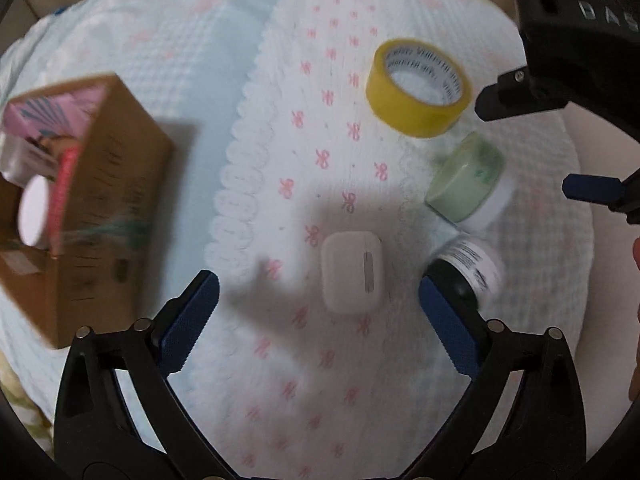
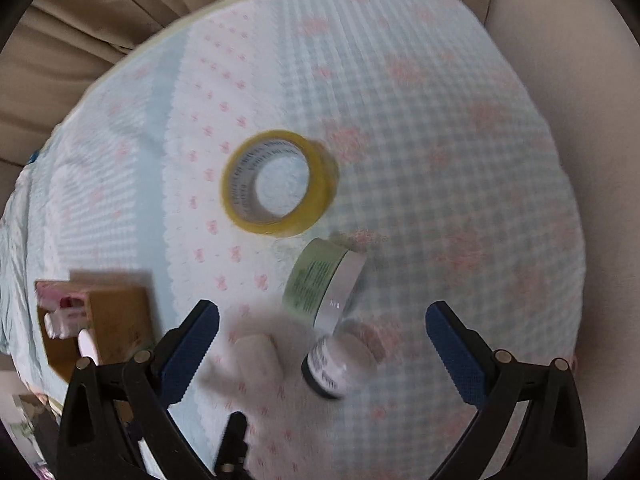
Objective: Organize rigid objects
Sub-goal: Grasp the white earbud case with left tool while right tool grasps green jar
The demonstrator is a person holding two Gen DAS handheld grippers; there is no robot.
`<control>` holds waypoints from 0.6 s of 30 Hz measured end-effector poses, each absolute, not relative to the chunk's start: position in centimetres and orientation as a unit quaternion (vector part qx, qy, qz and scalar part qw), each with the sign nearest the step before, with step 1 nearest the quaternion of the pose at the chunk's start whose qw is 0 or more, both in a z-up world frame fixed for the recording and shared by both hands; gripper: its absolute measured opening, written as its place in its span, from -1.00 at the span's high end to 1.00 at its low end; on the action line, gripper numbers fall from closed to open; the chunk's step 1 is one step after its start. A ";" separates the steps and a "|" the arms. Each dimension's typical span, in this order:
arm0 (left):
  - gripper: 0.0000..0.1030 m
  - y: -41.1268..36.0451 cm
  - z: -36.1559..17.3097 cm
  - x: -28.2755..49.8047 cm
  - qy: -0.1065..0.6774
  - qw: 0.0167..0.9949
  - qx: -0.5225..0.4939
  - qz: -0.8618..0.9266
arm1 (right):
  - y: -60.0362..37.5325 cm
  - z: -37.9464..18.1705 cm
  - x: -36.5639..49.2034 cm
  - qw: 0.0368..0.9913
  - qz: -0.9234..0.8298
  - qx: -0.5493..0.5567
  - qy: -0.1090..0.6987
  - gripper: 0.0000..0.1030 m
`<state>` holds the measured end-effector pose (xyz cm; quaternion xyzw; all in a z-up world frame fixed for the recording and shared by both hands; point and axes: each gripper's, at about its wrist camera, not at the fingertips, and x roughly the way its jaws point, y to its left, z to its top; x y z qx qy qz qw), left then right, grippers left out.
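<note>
On the pale blue-and-white quilted cloth (image 1: 256,128), a white rounded plastic earbud case (image 1: 352,271) lies flat, its long axis running toward and away from the left gripper (image 1: 319,301), whose blue-padded jaws are spread wide and empty around it. A small dark-capped white bottle (image 1: 470,266) lies on its side just beside that gripper's right finger. The green-lidded round jar (image 2: 320,284) sits tilted, near the yellow tape roll (image 2: 278,182), which lies flat. The right gripper (image 2: 322,326) hangs open above jar and bottle. The brown cardboard box (image 1: 104,208) stands well apart near the cloth's left edge; bare cloth lies between.
</note>
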<state>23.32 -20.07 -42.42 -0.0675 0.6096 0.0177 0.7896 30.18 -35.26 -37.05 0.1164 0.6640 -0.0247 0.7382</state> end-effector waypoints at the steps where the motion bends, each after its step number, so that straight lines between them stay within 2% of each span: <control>1: -0.85 -20.3 -43.2 23.6 0.613 0.787 -0.068 0.021 | -35.3 -38.0 30.6 0.733 -0.027 0.121 0.669 -1.00; 3: -0.76 -20.6 -44.7 24.0 0.621 0.781 -0.069 0.029 | -35.4 -39.7 31.3 0.724 -0.033 0.124 0.677 -0.97; 7: -0.66 -21.1 -46.8 24.6 0.633 0.770 -0.076 0.037 | -35.3 -42.3 32.3 0.706 -0.044 0.133 0.694 -0.66; 14: -0.51 -22.1 -47.8 24.5 0.632 0.770 -0.063 0.055 | -35.0 -44.5 33.0 0.686 -0.060 0.148 0.710 -0.34; 15: -0.47 -22.1 -47.8 24.4 0.632 0.770 -0.063 0.057 | -34.9 -44.6 33.0 0.684 -0.061 0.150 0.711 -0.22; 16: -0.32 -22.1 -47.8 24.4 0.632 0.771 -0.061 0.057 | -35.0 -44.8 33.0 0.683 -0.061 0.154 0.712 -0.09; 18: -0.03 -22.3 -47.4 24.2 0.628 0.775 -0.057 0.044 | -35.0 -45.0 33.1 0.682 -0.061 0.157 0.711 -0.07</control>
